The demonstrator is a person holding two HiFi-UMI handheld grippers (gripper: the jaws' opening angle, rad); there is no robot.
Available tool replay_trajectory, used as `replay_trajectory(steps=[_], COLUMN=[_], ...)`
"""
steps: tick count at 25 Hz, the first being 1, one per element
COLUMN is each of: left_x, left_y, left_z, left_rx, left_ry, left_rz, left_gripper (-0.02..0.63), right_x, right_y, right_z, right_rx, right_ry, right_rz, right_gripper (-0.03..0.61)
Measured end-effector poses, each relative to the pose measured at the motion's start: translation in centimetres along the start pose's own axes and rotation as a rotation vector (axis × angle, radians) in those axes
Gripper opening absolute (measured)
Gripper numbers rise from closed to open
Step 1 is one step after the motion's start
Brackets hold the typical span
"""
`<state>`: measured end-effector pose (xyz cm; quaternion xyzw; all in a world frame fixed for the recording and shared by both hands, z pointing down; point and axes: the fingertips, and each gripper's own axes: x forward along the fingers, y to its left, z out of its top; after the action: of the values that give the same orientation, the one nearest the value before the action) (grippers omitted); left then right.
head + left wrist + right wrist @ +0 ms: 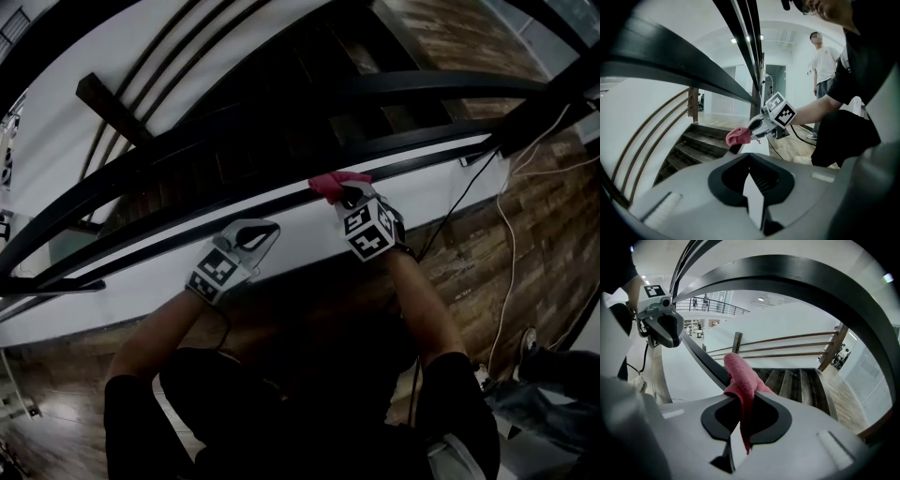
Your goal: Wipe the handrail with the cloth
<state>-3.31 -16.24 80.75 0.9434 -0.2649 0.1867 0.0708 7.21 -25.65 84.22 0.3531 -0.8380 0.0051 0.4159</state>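
Currently left gripper (248, 239) hangs empty, jaws together, just near of the handrail (705, 361). To its right, right gripper (349, 197) pinches the pink cloth (330, 184), pressed on the rail, likely for wiping contact.

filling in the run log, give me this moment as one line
task: wipe handrail | right gripper: shut on cloth, cloth on handrail | left gripper: shut, empty
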Motion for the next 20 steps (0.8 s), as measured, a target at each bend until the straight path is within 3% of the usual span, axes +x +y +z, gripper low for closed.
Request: replay_trajectory(steps=[6,20], left_x=[-1.7,-9.2], left_y=[0.3,3.1], left_z=[-0.6,-4.7], left_rx=[0.037,-0.037], left_ry=[-0.032,-0.106], left_rz=[-0.038,0.059], left_gripper=[0.000,0.000], right_x=[0.5,2.6], right_y=[2.8,9.7], right_z=[1.6,6.3], right_rx=[-0.046,-0.190], right_ry=[0.014,0.056], right_rz=[0.006,0.042], right_gripper=[0.037,0.037])
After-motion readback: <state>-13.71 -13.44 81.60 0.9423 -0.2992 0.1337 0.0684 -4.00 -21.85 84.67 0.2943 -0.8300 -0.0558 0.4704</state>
